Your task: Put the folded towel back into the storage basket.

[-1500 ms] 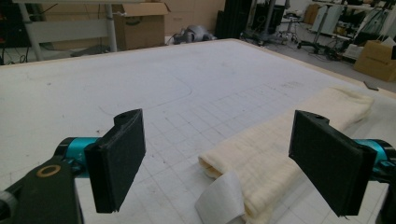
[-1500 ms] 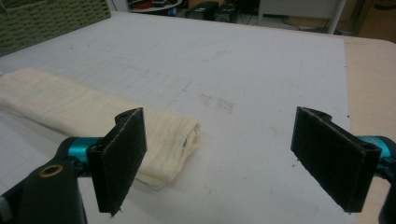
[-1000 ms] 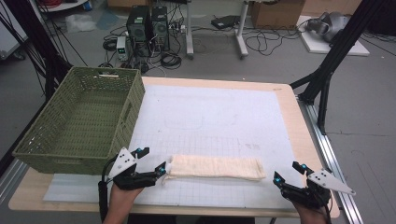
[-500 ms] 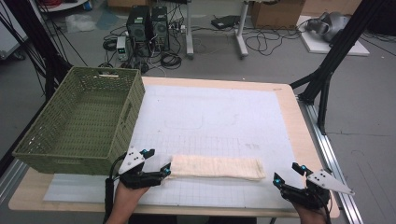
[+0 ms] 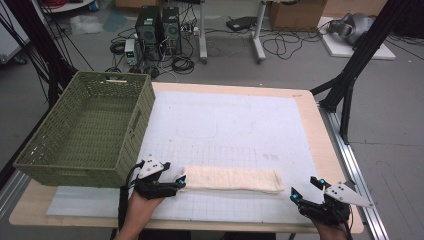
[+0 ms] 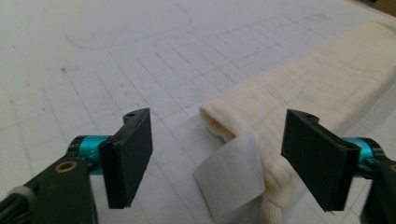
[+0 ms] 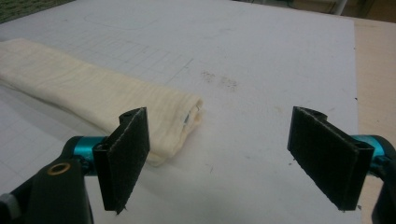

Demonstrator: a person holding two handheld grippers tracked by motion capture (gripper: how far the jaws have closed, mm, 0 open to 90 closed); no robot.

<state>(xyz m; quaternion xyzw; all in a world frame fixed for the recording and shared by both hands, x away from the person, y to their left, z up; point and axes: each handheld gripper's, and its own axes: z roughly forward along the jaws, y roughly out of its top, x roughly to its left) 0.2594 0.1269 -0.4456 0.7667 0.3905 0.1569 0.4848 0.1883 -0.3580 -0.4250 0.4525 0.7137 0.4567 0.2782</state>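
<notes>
A folded cream cloth [image 5: 232, 178] lies lengthwise on the white grid mat [image 5: 225, 125] near the table's front edge. My left gripper [image 5: 181, 181] is at the cloth's left end. In the left gripper view the jaws of this gripper [image 6: 219, 140] stand open on either side of that end of the cloth [image 6: 317, 84], where a white tag [image 6: 231, 179] sticks out. The jaws have just been closing, and the pads are not pressing on the cloth. My right gripper [image 5: 304, 189] rests open a little right of the cloth's other end, with only bare mat between the jaws of this gripper [image 7: 219, 140]; the cloth [image 7: 84, 88] lies beside its left jaw.
A green woven basket [image 5: 85, 130] stands on the table's left side, close behind my left hand. A black frame leg [image 5: 350, 85] rises past the right rear corner. Computers and cables sit on the floor beyond the table.
My left gripper has moved right and slightly down to the cloth's left end, and its jaws have narrowed a little. The right gripper has stayed where it was.
</notes>
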